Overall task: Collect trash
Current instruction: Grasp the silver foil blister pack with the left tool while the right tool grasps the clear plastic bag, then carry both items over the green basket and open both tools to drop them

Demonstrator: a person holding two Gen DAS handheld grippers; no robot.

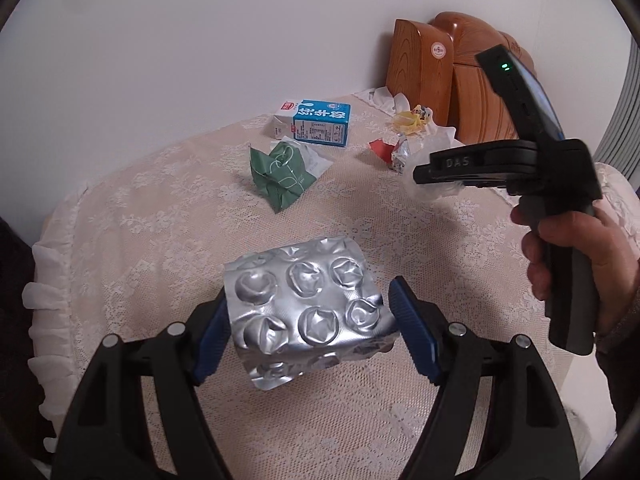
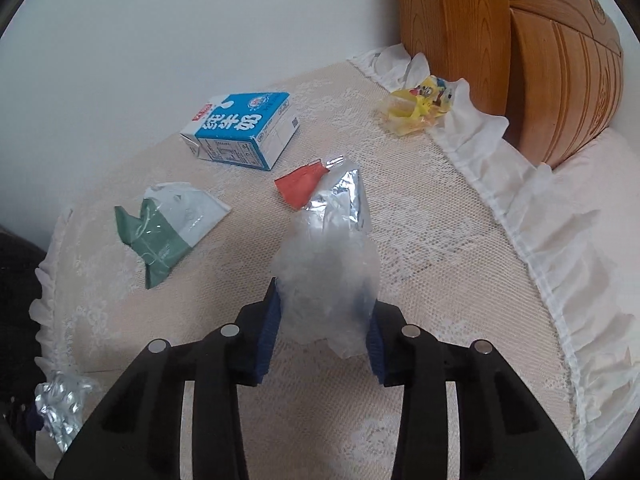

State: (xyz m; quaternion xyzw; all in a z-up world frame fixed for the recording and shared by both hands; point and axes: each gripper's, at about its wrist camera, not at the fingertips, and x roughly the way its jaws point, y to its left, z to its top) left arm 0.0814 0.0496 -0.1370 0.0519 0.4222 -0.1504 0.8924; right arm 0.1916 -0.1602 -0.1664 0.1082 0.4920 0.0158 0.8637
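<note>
My left gripper [image 1: 310, 328] has its jaws around a folded silver pill blister pack [image 1: 308, 312]; the left pad touches it, the right pad stands a little apart. The pack also shows at the left edge of the right wrist view [image 2: 60, 404]. My right gripper [image 2: 322, 336] is shut on a crumpled clear plastic bag [image 2: 326, 276] and holds it above the table; it shows in the left wrist view [image 1: 436, 178]. On the lace tablecloth [image 1: 160, 240] lie a blue milk carton [image 2: 240, 132], a green and white wrapper [image 2: 164, 228], a red and silver wrapper [image 2: 320, 184] and a yellow wrapper [image 2: 420, 108].
A white wall stands behind the table. A carved wooden piece [image 2: 520, 52] stands at the back right. The cloth's white frilled edge [image 2: 560, 248] runs down the right side, and a dark area lies past the left edge.
</note>
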